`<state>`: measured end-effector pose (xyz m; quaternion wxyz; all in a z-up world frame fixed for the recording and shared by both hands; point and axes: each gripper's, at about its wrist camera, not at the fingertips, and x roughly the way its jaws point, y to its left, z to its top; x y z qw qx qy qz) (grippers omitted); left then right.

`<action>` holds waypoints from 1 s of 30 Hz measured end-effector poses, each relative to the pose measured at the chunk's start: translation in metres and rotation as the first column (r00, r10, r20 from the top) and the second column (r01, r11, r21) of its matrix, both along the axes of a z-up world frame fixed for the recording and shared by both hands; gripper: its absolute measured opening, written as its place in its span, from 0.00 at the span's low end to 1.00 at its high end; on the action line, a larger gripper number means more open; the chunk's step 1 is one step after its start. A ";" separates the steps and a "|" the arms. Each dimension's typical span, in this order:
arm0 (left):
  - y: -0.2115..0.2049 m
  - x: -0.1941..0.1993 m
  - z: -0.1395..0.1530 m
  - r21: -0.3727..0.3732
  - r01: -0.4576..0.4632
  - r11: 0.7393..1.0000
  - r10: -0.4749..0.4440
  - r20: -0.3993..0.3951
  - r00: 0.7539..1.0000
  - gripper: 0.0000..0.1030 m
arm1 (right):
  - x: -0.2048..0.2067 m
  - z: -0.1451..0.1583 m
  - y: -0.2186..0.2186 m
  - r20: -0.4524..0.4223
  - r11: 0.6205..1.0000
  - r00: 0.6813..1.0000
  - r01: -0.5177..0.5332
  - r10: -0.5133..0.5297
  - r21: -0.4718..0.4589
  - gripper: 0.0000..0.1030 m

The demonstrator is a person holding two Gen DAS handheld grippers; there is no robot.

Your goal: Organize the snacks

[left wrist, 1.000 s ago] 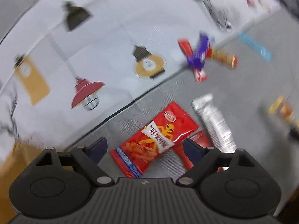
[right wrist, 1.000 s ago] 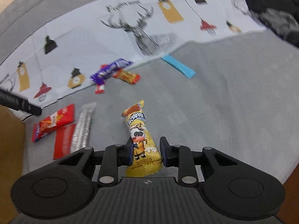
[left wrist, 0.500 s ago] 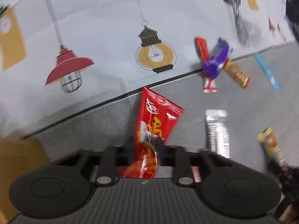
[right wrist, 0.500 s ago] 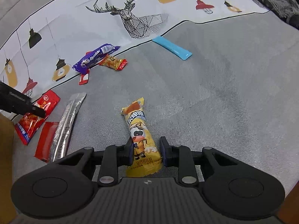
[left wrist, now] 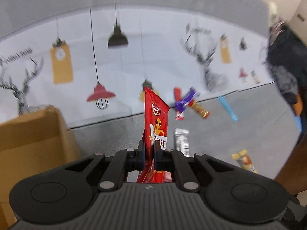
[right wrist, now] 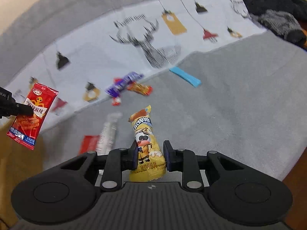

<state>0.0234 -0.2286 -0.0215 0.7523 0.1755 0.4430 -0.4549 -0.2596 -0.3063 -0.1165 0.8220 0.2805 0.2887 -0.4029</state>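
While both jaws grip, the scene reads so:
Left gripper [left wrist: 148,151]: jaws clamped on the red snack packet [left wrist: 156,122], which stands upright, lifted clear of the grey surface [left wrist: 239,140].
Right gripper [right wrist: 150,153]: jaws pressed on the yellow snack stick [right wrist: 146,143], its far end pointing away.
Beside the stick: silver wrapper [right wrist: 107,136] lying partly over a flat red packet [right wrist: 88,143].
Farther out: purple bar [right wrist: 123,84] across other small snacks at the patterned cloth's [right wrist: 96,44] edge; blue stick [right wrist: 185,76] well apart.
Left edge: cardboard box [left wrist: 32,134].
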 end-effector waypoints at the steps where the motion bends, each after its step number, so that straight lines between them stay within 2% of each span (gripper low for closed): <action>1: 0.013 -0.007 0.011 -0.021 -0.001 1.000 0.002 0.015 1.000 0.08 | 0.000 0.010 0.010 0.019 1.000 1.000 -0.021 0.022 -0.013 0.26; 6: 0.104 -0.051 0.056 -0.083 -0.036 0.996 0.044 0.099 0.994 0.08 | 0.000 0.048 0.064 0.095 0.992 0.988 -0.118 0.122 -0.049 0.26; 9: 0.157 -0.068 0.069 -0.081 -0.101 0.992 0.109 0.105 0.989 0.08 | 0.002 0.066 0.100 0.130 0.979 0.971 -0.196 0.201 -0.047 0.26; 12: 0.208 -0.081 0.079 -0.073 -0.174 0.982 0.184 0.153 0.971 0.08 | 0.005 0.077 0.131 0.156 0.963 0.950 -0.268 0.269 -0.025 0.26; 14: 0.238 -0.087 0.083 -0.079 -0.215 0.974 0.225 0.153 0.962 0.08 | 0.008 0.086 0.153 0.174 0.949 0.934 -0.315 0.312 -0.012 0.26; 17: 0.275 -0.094 0.083 -0.087 -0.249 0.965 0.260 0.163 0.952 0.08 | 0.011 0.097 0.189 0.153 0.925 0.912 -0.378 0.380 -0.045 0.26; 22: 0.324 -0.105 0.078 -0.119 -0.310 0.943 0.323 0.109 0.940 0.08 | 0.011 0.109 0.239 0.114 0.884 0.876 -0.464 0.468 -0.061 0.26; 27: 0.359 -0.118 0.078 -0.181 -0.350 0.919 0.367 0.070 0.928 0.08 | 0.013 0.116 0.271 0.066 0.850 0.847 -0.523 0.527 -0.067 0.26; 30: 0.373 -0.122 0.079 -0.194 -0.356 0.914 0.374 0.065 0.925 0.08 | 0.015 0.120 0.283 0.062 0.843 0.841 -0.531 0.537 -0.088 0.26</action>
